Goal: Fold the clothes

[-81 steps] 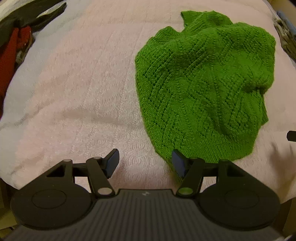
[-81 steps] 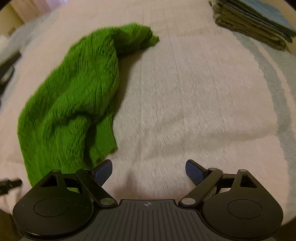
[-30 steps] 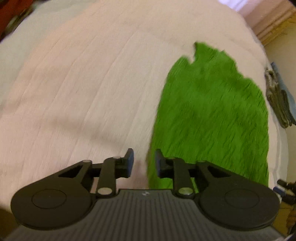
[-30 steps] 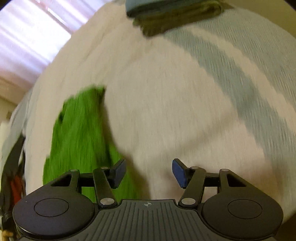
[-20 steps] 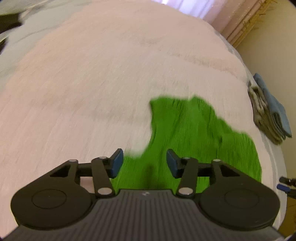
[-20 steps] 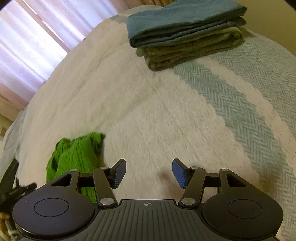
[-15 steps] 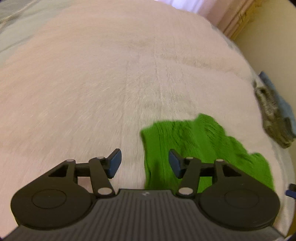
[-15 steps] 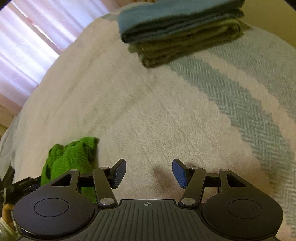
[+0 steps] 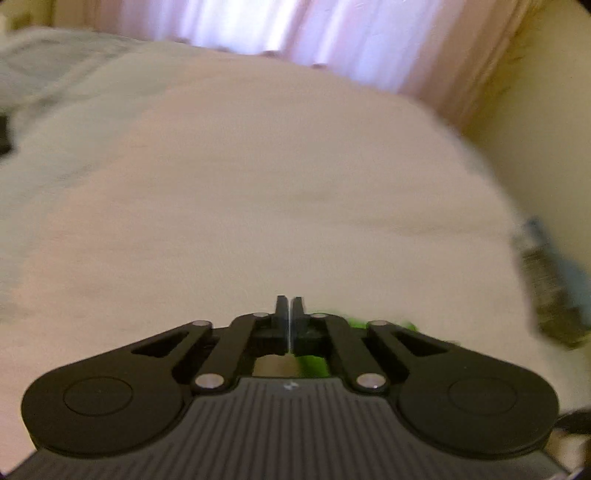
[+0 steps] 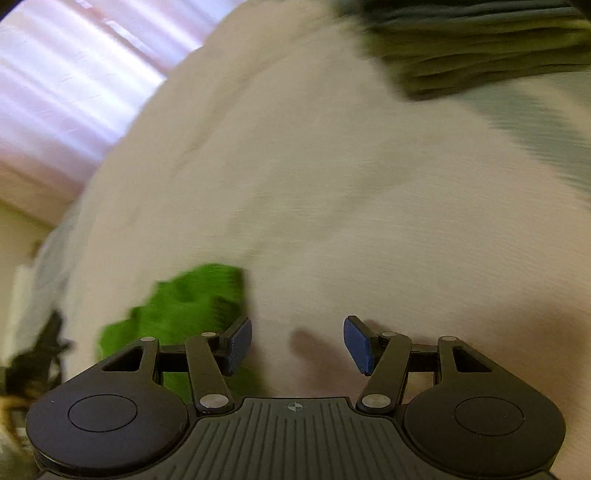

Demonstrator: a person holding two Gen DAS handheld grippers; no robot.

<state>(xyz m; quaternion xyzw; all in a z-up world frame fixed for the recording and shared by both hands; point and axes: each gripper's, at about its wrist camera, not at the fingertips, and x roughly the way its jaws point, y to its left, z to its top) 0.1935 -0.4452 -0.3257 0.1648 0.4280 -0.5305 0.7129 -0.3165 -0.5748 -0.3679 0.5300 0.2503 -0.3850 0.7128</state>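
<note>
A bed (image 9: 258, 192) under a pale, textured quilt fills both views, with pink curtains (image 9: 295, 33) behind it and a yellowish wall to one side.

The left tongs (image 9: 287, 306) are pressed together, only a hairline showing between the pads. Green knit peeks out just beneath and behind the linkage, so they seem to pinch an edge of the sweater (image 10: 184, 299), though the contact itself is hidden under the tongs. The right tongs (image 10: 297, 343) stand wide apart with nothing between their blue ribbed pads; the sweater lies bunched just left of the left pad, on the quilt, near the edge of the bed.

Judging from this, a fold is in hand: the left tongs appear to carry one edge while the right is free to take another. Both views are smeared by motion. The next move likely calls for the right tongs to close on a matching edge, or to pin the knit down, so the fold lands square.

The sweater is loose, open knit, soft and stretchy, apt to sag and snag. A stack (image 10: 480, 48) of folded olive and blue cloth sits farther back on the bed, flat and neat.
</note>
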